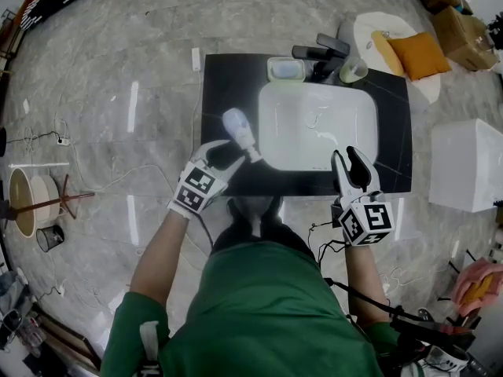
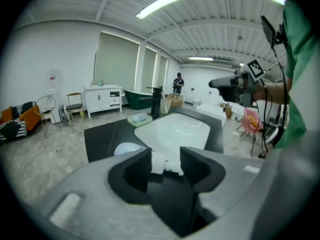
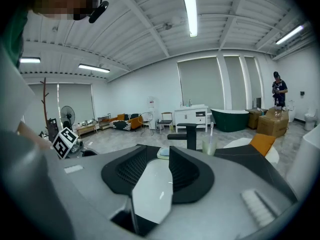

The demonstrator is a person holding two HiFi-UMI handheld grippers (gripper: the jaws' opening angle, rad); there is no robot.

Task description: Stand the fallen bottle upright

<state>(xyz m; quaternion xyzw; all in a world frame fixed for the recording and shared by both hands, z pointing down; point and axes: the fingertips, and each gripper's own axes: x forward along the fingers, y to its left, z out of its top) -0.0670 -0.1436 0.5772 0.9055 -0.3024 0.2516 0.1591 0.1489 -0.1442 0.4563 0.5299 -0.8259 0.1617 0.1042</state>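
Observation:
A pale blue bottle with a white cap lies on its side on the black counter, just left of the white sink. Its cap end points toward me. My left gripper is at that cap end. In the left gripper view the white cap shows between the spread fingertips of the left gripper, with the bottle's body beyond them. No firm squeeze on the cap shows. My right gripper hovers over the sink's front right corner, open and empty.
At the counter's back stand a soap dish, a black faucet and a cup. Right of the counter are an orange cushion on a white seat and a white box. Marble floor surrounds the counter.

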